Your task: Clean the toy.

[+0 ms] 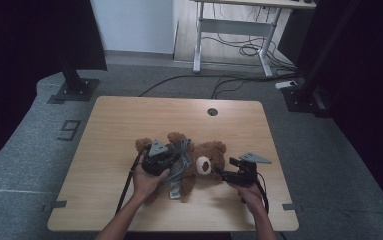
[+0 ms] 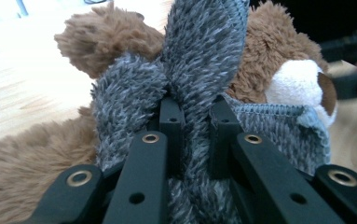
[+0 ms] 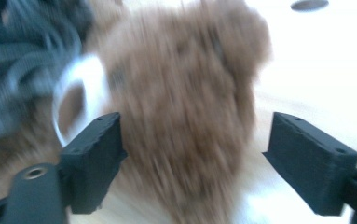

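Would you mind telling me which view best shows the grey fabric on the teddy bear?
The left gripper view: the grey fabric is close and sharp, pinched by the left gripper. The high view shows it small; the right gripper view shows a blurred grey patch.

Left gripper (image 2: 194, 123) with its two black jaws closed on a fold of grey fuzzy fabric (image 2: 199, 56), which rises between and above them. Behind lies a brown teddy bear (image 2: 278, 51), white muzzle (image 2: 297, 84) at right, on a light wooden table (image 2: 22, 88).
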`<state>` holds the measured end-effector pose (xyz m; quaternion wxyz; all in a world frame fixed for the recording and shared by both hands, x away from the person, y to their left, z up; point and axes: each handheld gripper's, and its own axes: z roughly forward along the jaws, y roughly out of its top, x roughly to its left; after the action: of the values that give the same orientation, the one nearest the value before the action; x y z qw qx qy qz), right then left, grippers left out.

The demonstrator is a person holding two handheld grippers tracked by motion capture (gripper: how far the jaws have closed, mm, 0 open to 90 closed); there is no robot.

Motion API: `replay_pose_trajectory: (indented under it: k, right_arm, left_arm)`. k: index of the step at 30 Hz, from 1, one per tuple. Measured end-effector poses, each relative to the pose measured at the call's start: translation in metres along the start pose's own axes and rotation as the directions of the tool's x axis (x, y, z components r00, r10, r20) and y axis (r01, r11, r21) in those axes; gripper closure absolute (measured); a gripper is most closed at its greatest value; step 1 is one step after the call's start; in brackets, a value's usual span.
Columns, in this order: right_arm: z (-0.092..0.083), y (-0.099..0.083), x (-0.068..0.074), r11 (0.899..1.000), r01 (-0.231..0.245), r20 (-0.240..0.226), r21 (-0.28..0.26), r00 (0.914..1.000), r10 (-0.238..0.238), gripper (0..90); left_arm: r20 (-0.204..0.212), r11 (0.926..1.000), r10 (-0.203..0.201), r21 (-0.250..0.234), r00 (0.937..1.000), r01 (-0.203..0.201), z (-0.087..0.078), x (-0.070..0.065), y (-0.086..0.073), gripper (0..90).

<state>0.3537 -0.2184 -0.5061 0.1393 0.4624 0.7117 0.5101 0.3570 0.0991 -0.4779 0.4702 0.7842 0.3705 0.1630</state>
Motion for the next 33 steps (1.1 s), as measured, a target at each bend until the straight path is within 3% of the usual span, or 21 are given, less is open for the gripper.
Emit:
replay_pose_trajectory:
  k: [5, 7, 9, 14, 16, 22, 28, 30, 33]
  right_arm:
    - [0.016, 0.033, 0.014, 1.0, 0.012, 0.032, 0.016, 0.9994, -0.012, 10.6]
    - [0.024, 0.038, 0.016, 0.999, 0.01, 0.031, 0.033, 0.9995, -0.011, 8.7]
    - [0.033, 0.037, 0.017, 0.998, 0.004, 0.035, 0.065, 0.9994, -0.006, 6.0]
    - [0.045, 0.024, 0.011, 0.992, -0.071, -0.036, 0.106, 0.9965, 0.075, 8.0]
    - [0.043, 0.019, 0.011, 0.991, -0.082, -0.045, 0.11, 0.9952, 0.087, 11.9]
    - [0.033, 0.011, 0.016, 0.992, -0.04, -0.054, 0.117, 0.9975, 0.046, 30.9]
    - [0.03, 0.003, 0.015, 0.998, -0.029, -0.043, 0.06, 0.9986, 0.032, 48.4]
    - [0.031, 0.003, 0.016, 0.999, -0.016, -0.028, 0.042, 0.9995, 0.017, 51.1]
    - [0.032, 0.005, 0.017, 1.0, 0.002, -0.013, 0.022, 0.9999, -0.002, 54.4]
  left_arm:
    - [0.017, 0.9999, -0.008, -0.011, 0.9998, 0.008, -0.004, -0.003, -0.005, 79.0]
    - [0.02, 0.9999, -0.003, -0.011, 0.9998, 0.004, -0.005, -0.003, -0.006, 79.0]
    - [0.024, 0.9999, -0.006, -0.01, 0.9997, 0.007, -0.006, -0.003, -0.006, 79.0]
    - [0.033, 0.9999, -0.002, -0.011, 0.9995, 0.003, -0.008, -0.005, -0.009, 78.8]
    - [0.037, 0.9999, 0.004, -0.011, 0.9993, -0.004, -0.009, -0.008, -0.011, 78.7]
    - [0.066, 0.9998, 0.019, 0.005, 0.9976, -0.02, -0.018, -0.017, -0.02, 78.6]
    - [0.105, 0.9991, 0.026, 0.03, 0.9941, -0.03, -0.024, -0.029, -0.025, 77.7]
    - [0.109, 0.998, 0.036, 0.047, 0.9934, -0.041, -0.021, -0.032, -0.027, 77.7]
    - [0.116, 0.9976, 0.019, 0.063, 0.9931, -0.027, -0.014, -0.03, -0.029, 77.8]
